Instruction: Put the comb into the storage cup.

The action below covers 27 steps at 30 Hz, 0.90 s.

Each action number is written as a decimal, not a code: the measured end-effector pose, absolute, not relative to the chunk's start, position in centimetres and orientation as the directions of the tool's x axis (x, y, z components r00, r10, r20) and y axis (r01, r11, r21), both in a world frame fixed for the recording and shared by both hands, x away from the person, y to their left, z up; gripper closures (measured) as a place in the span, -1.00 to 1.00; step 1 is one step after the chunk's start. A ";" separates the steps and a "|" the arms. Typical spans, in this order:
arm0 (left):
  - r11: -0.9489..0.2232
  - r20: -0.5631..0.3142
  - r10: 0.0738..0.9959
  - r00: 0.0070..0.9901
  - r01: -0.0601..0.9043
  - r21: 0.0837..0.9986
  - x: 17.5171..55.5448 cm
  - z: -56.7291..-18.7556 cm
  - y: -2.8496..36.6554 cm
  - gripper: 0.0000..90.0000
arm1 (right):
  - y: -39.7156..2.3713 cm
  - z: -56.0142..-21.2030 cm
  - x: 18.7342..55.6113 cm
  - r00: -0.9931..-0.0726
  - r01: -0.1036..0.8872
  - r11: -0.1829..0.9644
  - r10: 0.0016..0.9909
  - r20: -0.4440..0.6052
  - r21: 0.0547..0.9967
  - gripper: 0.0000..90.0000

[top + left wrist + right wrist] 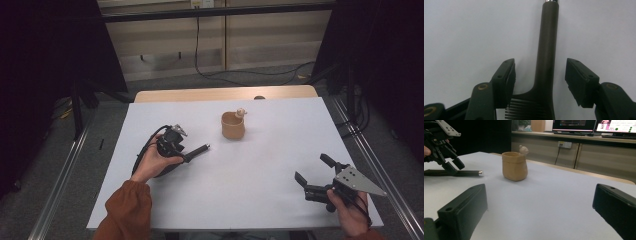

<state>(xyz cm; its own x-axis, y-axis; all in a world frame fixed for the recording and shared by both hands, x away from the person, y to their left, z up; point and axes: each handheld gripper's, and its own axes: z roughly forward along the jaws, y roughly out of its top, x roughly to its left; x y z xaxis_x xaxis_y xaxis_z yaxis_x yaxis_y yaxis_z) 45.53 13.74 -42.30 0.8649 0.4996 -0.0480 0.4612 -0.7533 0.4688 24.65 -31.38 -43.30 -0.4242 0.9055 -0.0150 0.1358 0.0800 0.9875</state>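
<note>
Straddling: left gripper [540,75] sits over the one dark comb [546,62], jaws on either side of its handle, pads not touching it.
Comb: one, flat on the white table [260,200], front-left, metal-tipped handle aimed at the cup.
Cup: one tan cup [233,125] with a small figure on its rim, mid-table, well apart from the comb.
Right gripper [314,172]: one, jaws spread wide, nothing between them, at the front-right edge.

high view overhead facing forward-down; gripper views low, close, sharing the comb [546,50] and cup [514,166]
</note>
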 end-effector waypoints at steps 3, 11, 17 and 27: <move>-0.757 -0.054 0.496 0.866 0.463 0.461 45.7 -42.5 13.8 0.11 | -31.3 -43.3 24.6 -0.424 0.135 0.080 0.906 -0.015 0.988 -1.00; -0.777 -0.048 0.486 0.873 0.456 0.434 45.6 -42.8 13.2 0.24 | -31.3 -43.3 24.6 -0.427 0.134 0.083 0.904 -0.018 0.988 -1.00; -0.780 -0.041 0.490 0.871 0.459 0.425 45.5 -42.8 13.0 0.27 | -31.4 -43.3 24.6 -0.424 0.134 0.084 0.906 -0.020 0.987 -1.00; -0.785 -0.062 0.485 0.872 0.465 0.410 45.6 -42.8 12.7 0.42 | -31.4 -43.3 24.7 -0.424 0.135 0.085 0.905 -0.020 0.987 -1.00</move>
